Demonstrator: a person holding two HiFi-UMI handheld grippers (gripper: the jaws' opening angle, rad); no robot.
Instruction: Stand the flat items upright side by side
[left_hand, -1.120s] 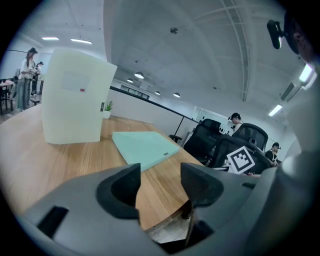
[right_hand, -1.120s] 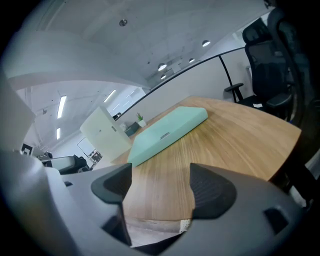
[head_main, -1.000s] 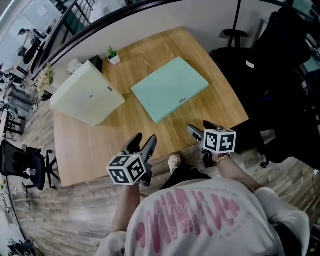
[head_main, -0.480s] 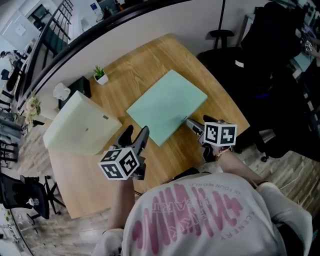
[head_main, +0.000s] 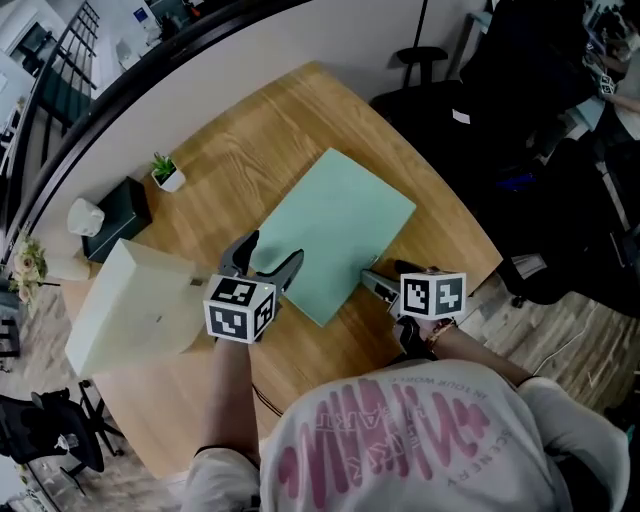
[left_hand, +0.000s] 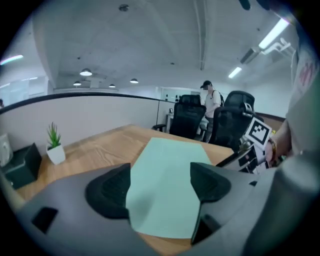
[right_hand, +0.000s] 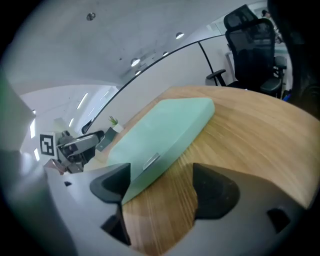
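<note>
jaws spread, nothing pinched: left gripper (head_main: 270, 250) just opening over green case (head_main: 335, 228) corner, right gripper (head_main: 378, 286) at its edge. cream case (head_main: 130, 310) also flat on desk (head_main: 250, 140); none upright yet.

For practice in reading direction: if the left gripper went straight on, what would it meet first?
Probably the near edge of the green case. The left gripper is empty; its jaws have just been opening.
</note>
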